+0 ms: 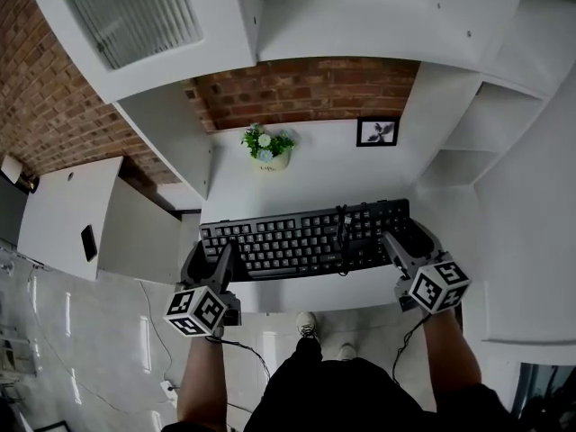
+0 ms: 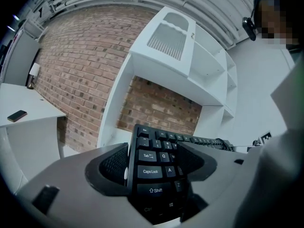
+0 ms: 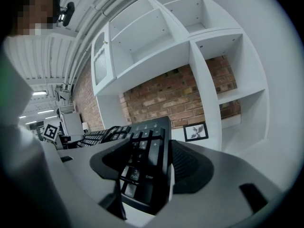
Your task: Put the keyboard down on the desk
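Observation:
A black keyboard [image 1: 306,238] spans the front part of the white desk [image 1: 315,169], held at both ends. My left gripper [image 1: 211,264] is shut on its left end; in the left gripper view the Tab, Caps Lock and Shift keys of the keyboard [image 2: 154,172] sit between the jaws of the left gripper [image 2: 152,167]. My right gripper [image 1: 405,246] is shut on the right end, where the number pad of the keyboard [image 3: 142,163] is clamped in the right gripper [image 3: 145,167]. A coiled black cable [image 1: 342,237] lies across the keys. Whether the keyboard touches the desk I cannot tell.
A small potted plant [image 1: 267,147] and a framed picture [image 1: 377,132] stand at the back of the desk against the brick wall. White shelf units [image 1: 504,115] flank the desk. A dark phone [image 1: 88,242] lies on the side surface at the left.

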